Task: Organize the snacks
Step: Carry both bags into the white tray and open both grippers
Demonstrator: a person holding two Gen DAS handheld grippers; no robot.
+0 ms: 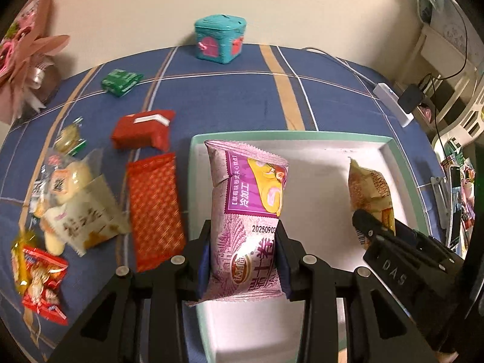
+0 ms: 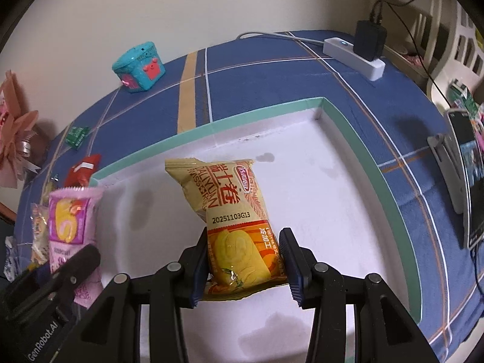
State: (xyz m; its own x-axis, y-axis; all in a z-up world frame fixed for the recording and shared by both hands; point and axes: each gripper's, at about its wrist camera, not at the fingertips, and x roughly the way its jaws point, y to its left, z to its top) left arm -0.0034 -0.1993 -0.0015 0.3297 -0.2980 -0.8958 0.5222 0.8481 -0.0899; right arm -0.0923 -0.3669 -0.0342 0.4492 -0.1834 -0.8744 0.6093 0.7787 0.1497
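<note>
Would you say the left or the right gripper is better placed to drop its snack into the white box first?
Right, probably: the right gripper holds the yellow pack well inside the box, while the left gripper's purple pack hangs at its left wall.

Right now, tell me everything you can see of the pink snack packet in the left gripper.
The pink snack packet is a glossy, puffed pillow bag with crimped ends, a purple panel picturing a cake roll, and the printed date 20250903. The left gripper clamps its lower half between blue pads. It stands upright over the left side of the white tray; whether it touches the floor is unclear.
</note>
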